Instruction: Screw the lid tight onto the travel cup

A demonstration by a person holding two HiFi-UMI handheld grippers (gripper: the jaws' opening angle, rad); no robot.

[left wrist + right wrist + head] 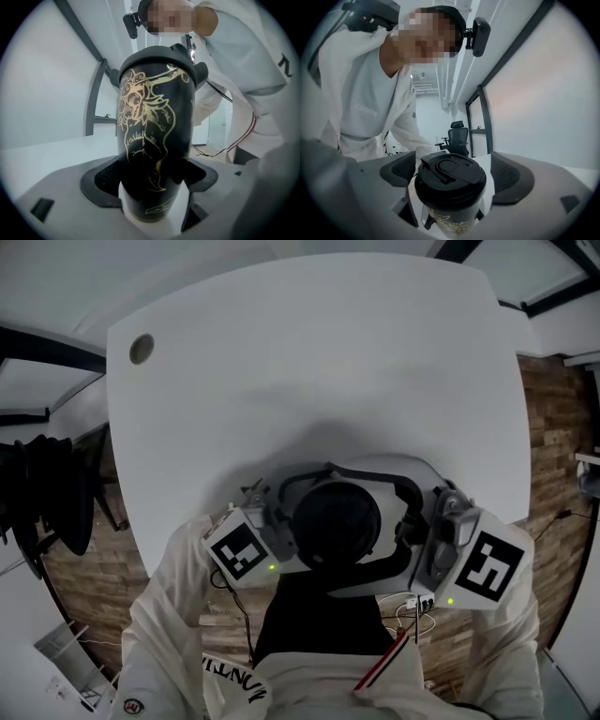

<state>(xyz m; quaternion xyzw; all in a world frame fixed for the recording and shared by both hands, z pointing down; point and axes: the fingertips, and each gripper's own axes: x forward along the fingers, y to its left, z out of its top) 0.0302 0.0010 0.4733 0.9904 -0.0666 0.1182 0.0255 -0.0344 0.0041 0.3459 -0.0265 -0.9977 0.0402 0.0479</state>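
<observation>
A black travel cup (157, 140) with a gold drawing is held up in front of my chest, over the near edge of the white table (309, 362). My left gripper (152, 180) is shut on the cup's lower body, its dark pads (105, 180) pressing both sides. The black lid (451, 176) sits on top of the cup. My right gripper (454, 174) stands open around the lid, with a thin gap at the right pad (513, 176). In the head view the lid (336, 521) shows between the left gripper (286, 535) and the right gripper (405, 531).
The table has a round cable hole (141, 349) at its far left. Wooden floor (553, 446) lies to the right, and a dark chair (47, 493) stands at the left. Thin cables (234, 136) hang by my sleeve.
</observation>
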